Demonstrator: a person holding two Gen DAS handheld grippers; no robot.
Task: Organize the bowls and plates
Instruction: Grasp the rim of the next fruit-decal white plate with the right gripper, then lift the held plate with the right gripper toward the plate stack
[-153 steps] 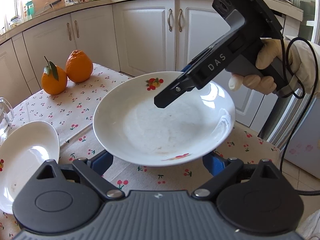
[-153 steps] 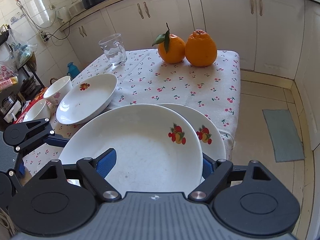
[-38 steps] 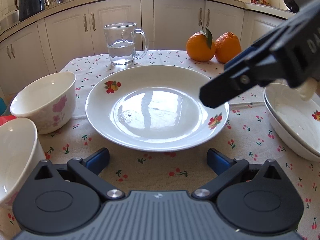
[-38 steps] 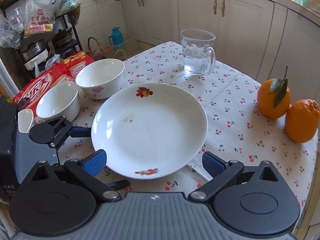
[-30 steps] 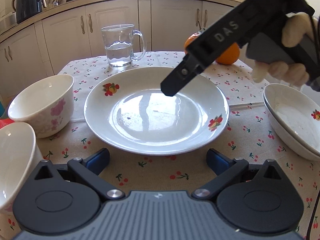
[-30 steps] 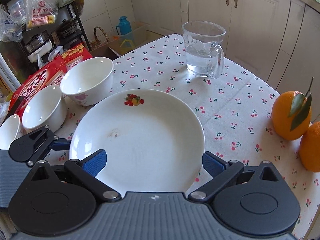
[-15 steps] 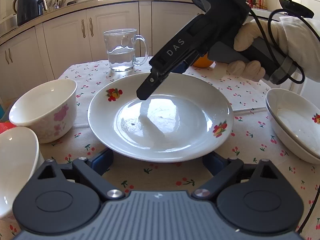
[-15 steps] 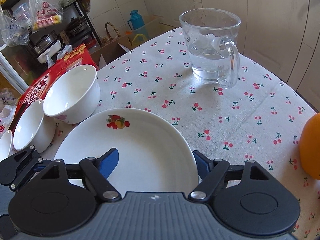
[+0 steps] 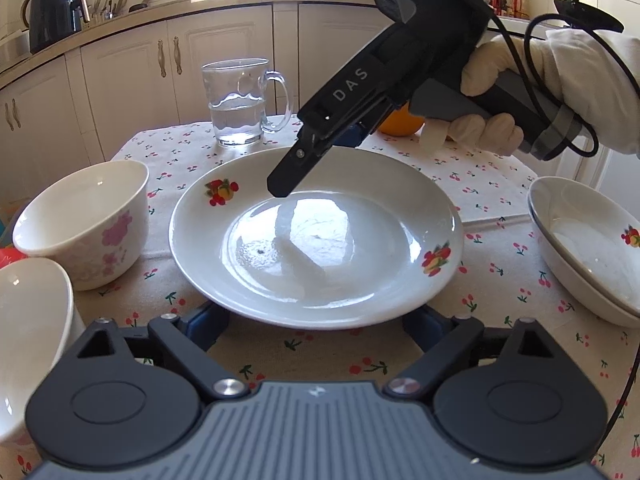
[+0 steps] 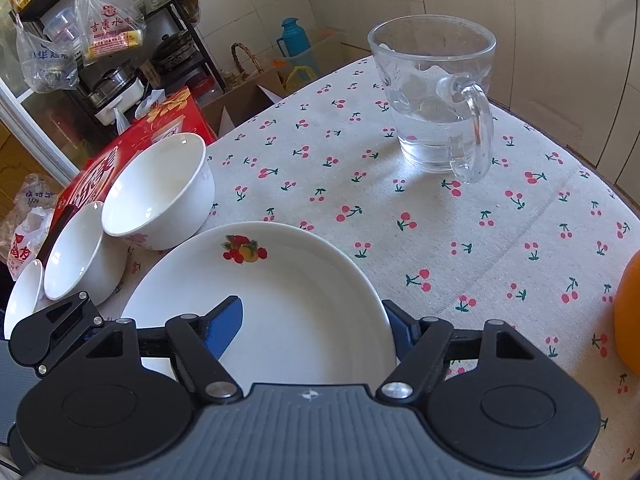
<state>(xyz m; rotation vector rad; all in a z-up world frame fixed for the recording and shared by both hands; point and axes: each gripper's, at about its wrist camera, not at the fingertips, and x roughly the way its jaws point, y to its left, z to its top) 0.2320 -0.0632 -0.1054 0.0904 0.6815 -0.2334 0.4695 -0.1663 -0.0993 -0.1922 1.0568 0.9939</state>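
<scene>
A white plate with fruit prints [image 9: 316,236] lies on the cherry tablecloth, also in the right wrist view [image 10: 280,304]. My left gripper [image 9: 316,316] is open, its blue pads under the plate's near rim on either side. My right gripper [image 10: 316,328] is open over the plate's far rim, one pad [image 10: 224,320] above the plate and one outside the rim; its body shows in the left view [image 9: 360,92]. A white bowl with pink flowers [image 9: 84,220] stands left of the plate. Two stacked plates [image 9: 588,244] sit at the right.
A glass mug of water [image 9: 240,104] stands behind the plate. An orange [image 9: 400,122] lies behind the right gripper. More white bowls [image 10: 76,256] and a red box [image 10: 132,148] sit at the table's left edge. Kitchen cabinets stand beyond.
The right gripper has moved in lower over the plate's far rim, pads straddling it. The left gripper has slid under the near rim. The plate has stayed in place.
</scene>
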